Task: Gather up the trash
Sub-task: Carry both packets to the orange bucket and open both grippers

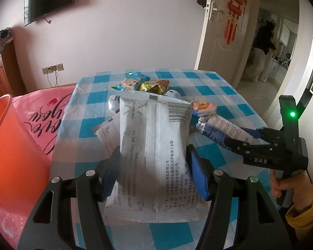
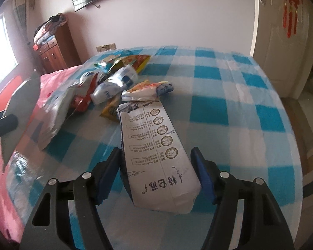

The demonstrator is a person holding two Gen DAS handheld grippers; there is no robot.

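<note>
My left gripper is shut on a large silver-white packet with a barcode and holds it upright above the blue-checked table. My right gripper straddles a flattened white milk carton that lies on the table; its blue pads stand at the carton's sides, whether they press it I cannot tell. From the left wrist view the right gripper reaches the carton. A heap of snack wrappers lies further back, also in the right wrist view.
An orange bin stands at the left beside a pink bedspread. An open door is at the right with a person in the room beyond. A wooden cabinet stands by the far wall.
</note>
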